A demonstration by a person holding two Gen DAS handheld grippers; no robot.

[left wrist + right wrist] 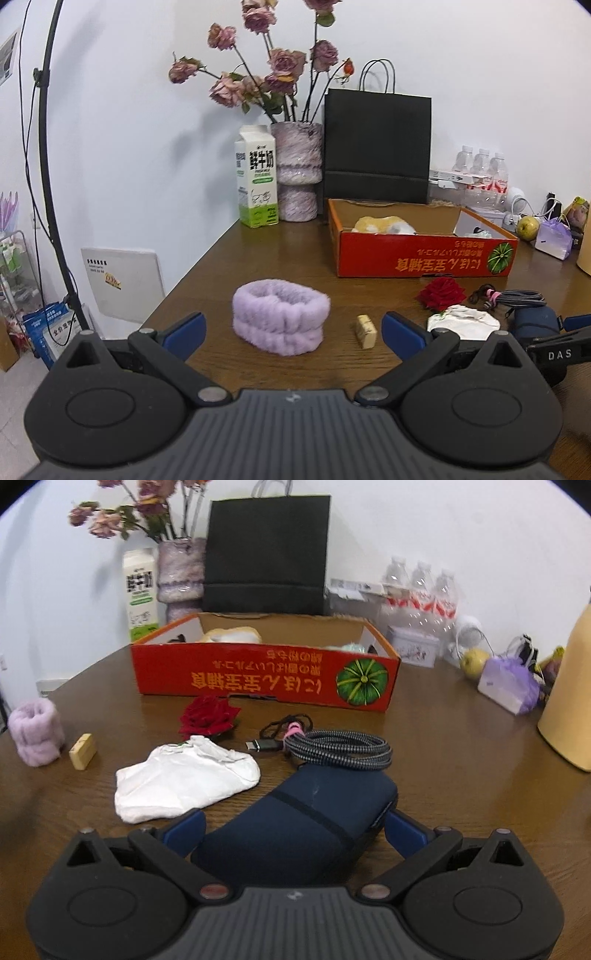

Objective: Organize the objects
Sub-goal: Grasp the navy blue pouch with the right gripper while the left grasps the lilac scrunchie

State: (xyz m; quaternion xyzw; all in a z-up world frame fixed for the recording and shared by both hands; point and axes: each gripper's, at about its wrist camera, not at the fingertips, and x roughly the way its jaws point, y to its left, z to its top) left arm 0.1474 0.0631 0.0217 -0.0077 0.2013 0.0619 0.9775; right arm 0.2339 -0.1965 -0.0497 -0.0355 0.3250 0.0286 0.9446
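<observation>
A lilac fluffy headband (280, 320) lies on the brown table just ahead of my open, empty left gripper (293, 332); a small tan block (365, 331) sits beside it. My right gripper (295, 830) is wide open, its fingers on either side of a navy pouch (295, 834); I cannot tell whether they touch it. A red rose (207, 716), a white cloth (184, 779) and a coiled grey cable (332, 747) lie beyond. The red cardboard tray (266, 675) holds several items.
A milk carton (256, 177), a vase of dried roses (297, 170) and a black paper bag (376, 144) stand at the back. Water bottles (421, 590), a tin, an apple (474, 661) and a lilac bag (509, 686) crowd the right. The table edge is to the left.
</observation>
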